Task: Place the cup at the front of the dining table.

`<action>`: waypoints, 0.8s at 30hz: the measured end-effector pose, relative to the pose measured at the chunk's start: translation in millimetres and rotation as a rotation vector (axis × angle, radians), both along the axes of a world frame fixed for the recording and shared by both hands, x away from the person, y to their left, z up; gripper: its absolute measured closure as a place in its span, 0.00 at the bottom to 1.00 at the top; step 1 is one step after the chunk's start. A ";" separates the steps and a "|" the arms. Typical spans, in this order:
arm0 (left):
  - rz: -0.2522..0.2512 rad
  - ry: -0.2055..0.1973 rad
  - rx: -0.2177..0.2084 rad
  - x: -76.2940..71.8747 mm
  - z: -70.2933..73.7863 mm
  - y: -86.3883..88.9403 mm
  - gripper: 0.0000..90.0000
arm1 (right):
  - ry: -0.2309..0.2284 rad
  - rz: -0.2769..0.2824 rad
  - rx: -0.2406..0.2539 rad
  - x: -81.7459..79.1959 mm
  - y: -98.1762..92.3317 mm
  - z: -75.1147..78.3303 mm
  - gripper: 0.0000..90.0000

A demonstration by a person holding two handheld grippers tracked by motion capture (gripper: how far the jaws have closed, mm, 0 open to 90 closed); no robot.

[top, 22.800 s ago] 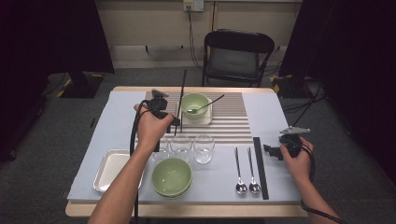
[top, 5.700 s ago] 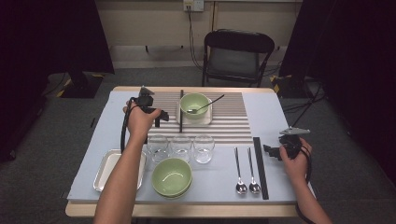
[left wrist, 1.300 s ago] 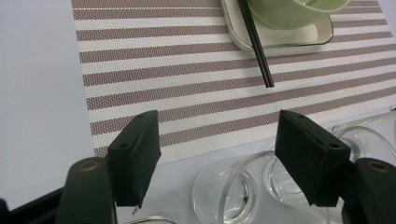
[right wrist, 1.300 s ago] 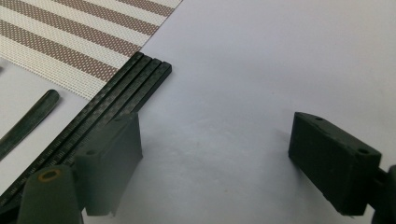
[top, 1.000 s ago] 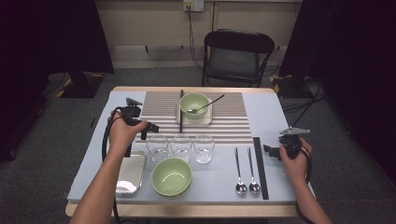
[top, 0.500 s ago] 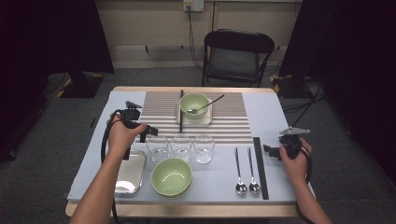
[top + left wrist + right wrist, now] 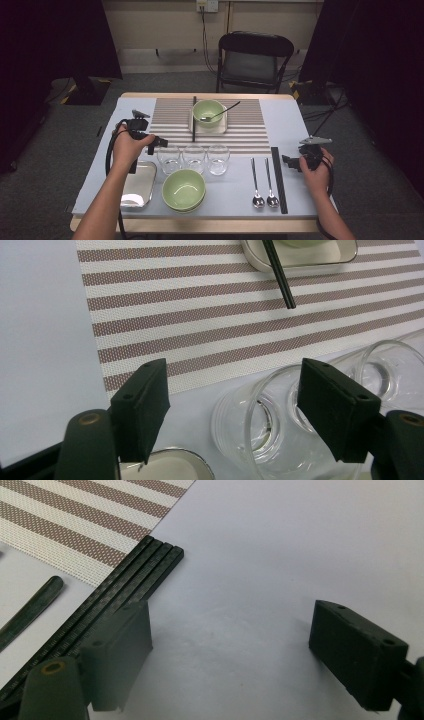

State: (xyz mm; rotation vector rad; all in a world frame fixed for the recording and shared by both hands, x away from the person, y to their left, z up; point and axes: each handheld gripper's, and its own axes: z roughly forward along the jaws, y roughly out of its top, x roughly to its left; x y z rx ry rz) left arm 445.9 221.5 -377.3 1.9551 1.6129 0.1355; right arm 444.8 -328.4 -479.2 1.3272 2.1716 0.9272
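At centre left of the frame the left claw (image 7: 159, 144) hangs with jaws apart just left of the leftmost glass (image 7: 169, 159) in a row of three. Below it a steel tray (image 7: 136, 186) lies on the counter (image 7: 100, 150). At the right edge, the right claw (image 7: 288, 161) sits beside black chopsticks (image 7: 279, 179).

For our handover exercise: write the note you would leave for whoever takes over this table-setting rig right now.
Left tool: open, holding nothing, beside the leftmost of the three glasses, at the striped mat's left edge.
Right tool: open, holding nothing, right of the black chopsticks.
Things: one chopstick leans on the tray under the far bowl; near bowl, a steel tray and two spoons lie in front.
Done: one chopstick is placed, judging by the layout.
Left: probably the glasses next; nothing is gripped yet.
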 end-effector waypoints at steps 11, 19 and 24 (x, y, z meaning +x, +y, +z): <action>-0.004 0.002 -0.004 -3.5 -5.1 4.0 0.32 | 0.001 0.000 0.000 0.0 0.0 0.0 0.18; -0.008 0.006 -0.007 -5.7 -8.4 4.4 0.32 | 0.001 0.000 0.000 0.0 0.0 0.0 0.18; -0.008 0.010 -0.007 -5.9 -11.4 4.6 0.32 | 0.001 0.000 0.000 0.0 -0.1 0.0 0.18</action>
